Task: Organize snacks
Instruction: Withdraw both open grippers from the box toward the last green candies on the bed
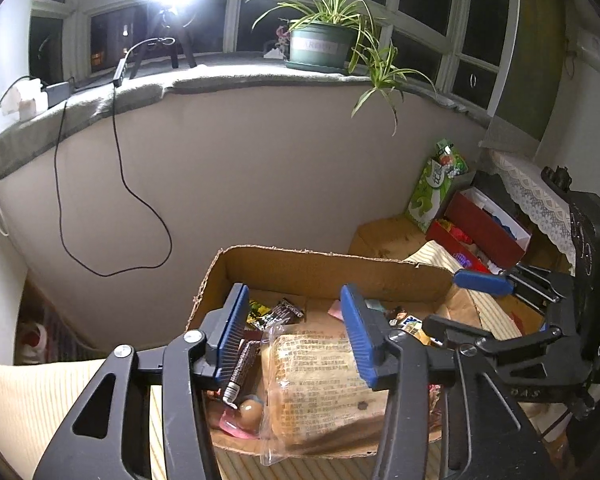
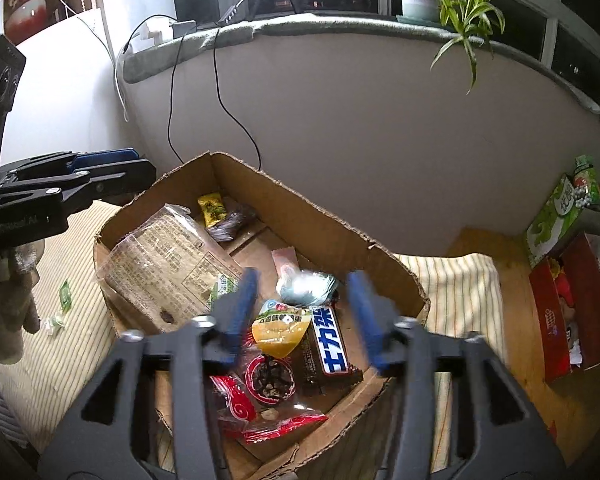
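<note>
A shallow cardboard box (image 1: 320,268) (image 2: 340,224) holds loose snacks. My left gripper (image 1: 296,336) hovers open over a large clear bread pack (image 1: 320,384) (image 2: 164,256) that lies in the box; its pads do not press on it. My right gripper (image 2: 302,316) is open above the box's near end, its blue fingers (image 2: 240,312) blurred. Between and beyond them lies a blurred silvery-green packet (image 2: 306,286), free of the pads. Below it lie a yellow pouch (image 2: 278,330), a chocolate bar (image 2: 332,344) and a red packet (image 2: 260,404).
A red box (image 1: 484,224) (image 2: 568,312) of sweets and a green carton (image 1: 432,192) (image 2: 556,216) stand at the right on a wooden surface. Striped cloth lies under the cardboard box. Small wrapped sweets (image 2: 62,308) lie on the cloth at the left. A wall with hanging cables rises behind.
</note>
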`<state>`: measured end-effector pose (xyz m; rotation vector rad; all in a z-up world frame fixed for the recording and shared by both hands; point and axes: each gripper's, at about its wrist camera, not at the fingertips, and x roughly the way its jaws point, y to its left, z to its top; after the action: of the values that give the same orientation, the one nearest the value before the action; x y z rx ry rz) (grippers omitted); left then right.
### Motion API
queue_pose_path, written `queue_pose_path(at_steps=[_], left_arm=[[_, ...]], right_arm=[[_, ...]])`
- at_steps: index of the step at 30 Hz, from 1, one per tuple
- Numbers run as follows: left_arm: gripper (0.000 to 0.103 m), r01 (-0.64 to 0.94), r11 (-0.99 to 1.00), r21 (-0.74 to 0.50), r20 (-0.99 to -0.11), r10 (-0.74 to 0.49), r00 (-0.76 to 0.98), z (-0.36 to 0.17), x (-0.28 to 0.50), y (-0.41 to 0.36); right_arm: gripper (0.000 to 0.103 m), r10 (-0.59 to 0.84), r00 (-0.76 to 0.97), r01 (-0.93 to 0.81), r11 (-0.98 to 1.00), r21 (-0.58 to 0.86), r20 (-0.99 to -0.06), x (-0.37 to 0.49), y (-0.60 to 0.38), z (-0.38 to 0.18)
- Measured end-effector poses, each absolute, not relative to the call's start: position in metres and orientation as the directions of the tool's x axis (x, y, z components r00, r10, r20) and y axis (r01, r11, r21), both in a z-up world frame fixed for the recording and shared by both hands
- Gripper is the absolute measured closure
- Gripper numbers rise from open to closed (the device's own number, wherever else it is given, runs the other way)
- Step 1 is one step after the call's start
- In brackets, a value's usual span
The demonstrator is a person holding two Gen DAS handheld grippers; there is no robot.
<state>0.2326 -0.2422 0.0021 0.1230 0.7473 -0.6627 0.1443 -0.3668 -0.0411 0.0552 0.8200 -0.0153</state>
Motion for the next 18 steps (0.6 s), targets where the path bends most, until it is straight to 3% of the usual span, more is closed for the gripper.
queue_pose_path(at_steps=[6, 18], left_arm=[[0.055, 0.6, 0.79, -0.123, -0.661, -0.516, 0.545, 0.007, 0.228, -0.24], [0.055, 0.593, 0.797, -0.114, -0.648, -0.512, 0.563, 0.018, 0.208, -0.221]], right_arm=[[0.02, 0.004, 0.699, 0.032, 0.999, 0.037, -0.715, 0.139, -0.363, -0.032], [0.019, 0.025, 0.705, 0.019, 0.998, 0.054, -0.709, 0.123, -0.351, -0.025]])
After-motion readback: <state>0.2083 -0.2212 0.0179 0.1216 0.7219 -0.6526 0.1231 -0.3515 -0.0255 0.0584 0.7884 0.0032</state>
